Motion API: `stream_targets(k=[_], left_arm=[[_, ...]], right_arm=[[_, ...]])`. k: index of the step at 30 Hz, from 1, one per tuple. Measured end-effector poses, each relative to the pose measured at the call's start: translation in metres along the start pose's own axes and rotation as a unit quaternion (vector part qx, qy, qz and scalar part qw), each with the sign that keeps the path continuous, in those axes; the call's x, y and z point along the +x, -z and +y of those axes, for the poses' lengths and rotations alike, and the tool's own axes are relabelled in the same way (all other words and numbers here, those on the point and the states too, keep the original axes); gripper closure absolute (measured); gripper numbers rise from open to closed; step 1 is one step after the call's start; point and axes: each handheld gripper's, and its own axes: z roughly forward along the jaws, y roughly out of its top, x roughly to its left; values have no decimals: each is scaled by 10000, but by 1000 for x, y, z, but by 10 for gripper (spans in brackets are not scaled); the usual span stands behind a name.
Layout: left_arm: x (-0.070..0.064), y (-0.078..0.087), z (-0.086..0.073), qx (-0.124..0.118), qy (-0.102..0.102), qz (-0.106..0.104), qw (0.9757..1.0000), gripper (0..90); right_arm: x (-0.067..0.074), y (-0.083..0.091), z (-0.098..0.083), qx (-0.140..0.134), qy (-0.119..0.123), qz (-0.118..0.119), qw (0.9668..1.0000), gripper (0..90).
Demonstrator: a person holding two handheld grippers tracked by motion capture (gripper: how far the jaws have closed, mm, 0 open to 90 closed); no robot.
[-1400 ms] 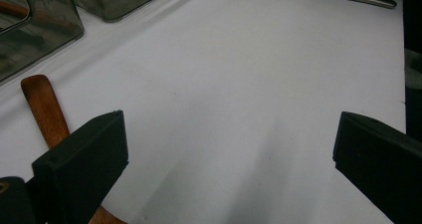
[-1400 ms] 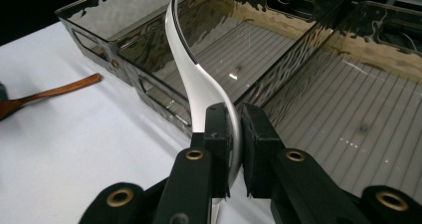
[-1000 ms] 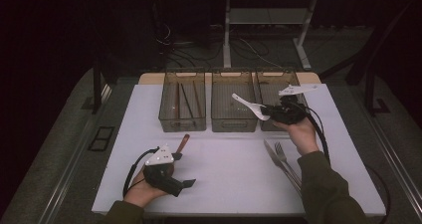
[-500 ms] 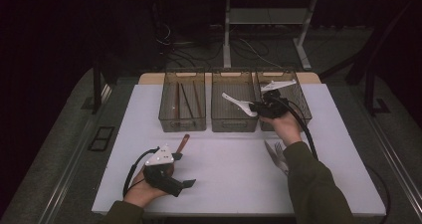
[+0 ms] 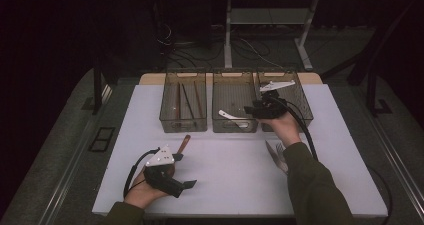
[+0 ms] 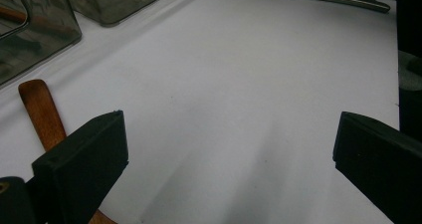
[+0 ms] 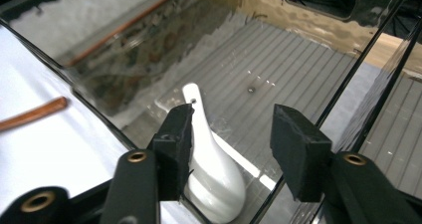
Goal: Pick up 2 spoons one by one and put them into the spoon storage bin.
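Observation:
A white spoon (image 7: 211,169) lies on the floor of the middle clear bin (image 5: 235,127), its bowl by the near wall. My right gripper (image 7: 231,129) hovers just above it; its jaws have just been opening and stand apart, the pads off the spoon. From above, the right gripper (image 5: 248,111) reaches over that bin's near right corner, with the spoon (image 5: 232,118) to its left. My left gripper (image 5: 185,172) rests open on the white table at the front left, nothing between its jaws (image 6: 229,154). A wooden-handled utensil (image 5: 184,144) lies just beyond it.
Three clear bins stand in a row at the table's far side. The left bin (image 5: 170,121) holds brown sticks; the right bin (image 5: 302,107) sits under my right gripper's cable. Metal forks (image 5: 276,151) lie on the table by my right forearm.
My right gripper carried the white spoon leftward from the right bin to the middle bin, lowered a little and let go. The spoon now lies inside. The left gripper has not moved.

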Motion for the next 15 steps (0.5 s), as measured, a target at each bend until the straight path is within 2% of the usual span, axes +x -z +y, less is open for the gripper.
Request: stream_targets(k=[4, 7, 10, 15], left_arm=[[0, 0, 0, 5, 0, 3, 10000, 5], [1, 0, 0, 45, -43, 5, 10000, 5], [1, 0, 0, 45, -36, 9, 10000, 5], [1, 0, 0, 78, -53, 10, 10000, 5]], right_arm=[[-1, 11, -2, -164, -150, 148, 9996, 443], [-3, 18, -6, -172, -124, 181, 9996, 403], [-5, 27, -10, -279, -103, 156, 9994, 373], [-6, 39, -17, -360, -176, 87, 9992, 263]])
